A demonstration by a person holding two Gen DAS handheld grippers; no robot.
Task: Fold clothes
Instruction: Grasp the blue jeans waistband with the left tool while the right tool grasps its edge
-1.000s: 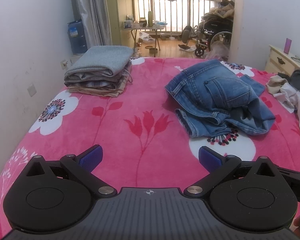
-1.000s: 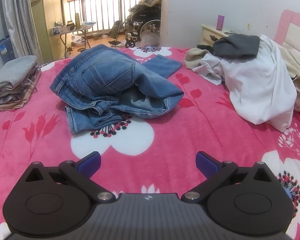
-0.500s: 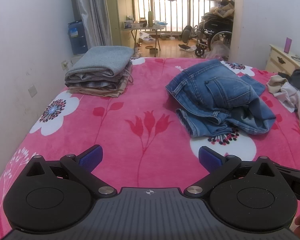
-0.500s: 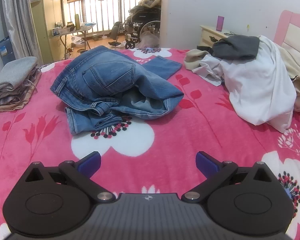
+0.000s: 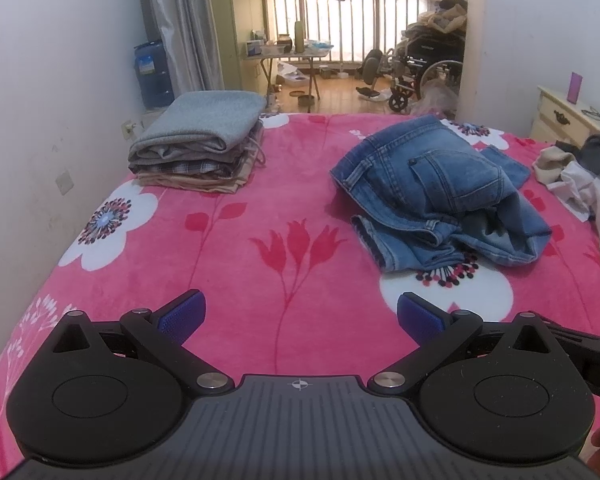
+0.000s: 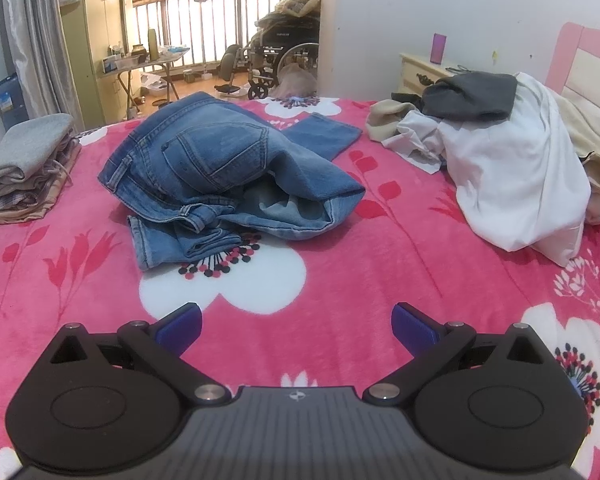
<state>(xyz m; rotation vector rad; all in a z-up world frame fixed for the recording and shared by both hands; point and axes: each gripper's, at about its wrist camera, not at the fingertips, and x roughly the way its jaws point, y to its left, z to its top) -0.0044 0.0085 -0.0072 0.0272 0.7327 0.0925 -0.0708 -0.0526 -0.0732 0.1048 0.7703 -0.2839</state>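
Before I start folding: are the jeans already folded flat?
No, the jeans lie crumpled in a heap on the pink blanket.

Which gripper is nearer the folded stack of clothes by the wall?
Left. The left gripper has the folded stack ahead, slightly left; from the right gripper it sits at the far left edge.

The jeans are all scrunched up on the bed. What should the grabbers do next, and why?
Probably reach both forward to the jeans. The left gripper and right gripper are open, holding nothing, apart from the crumpled jeans, which need spreading flat before folding.
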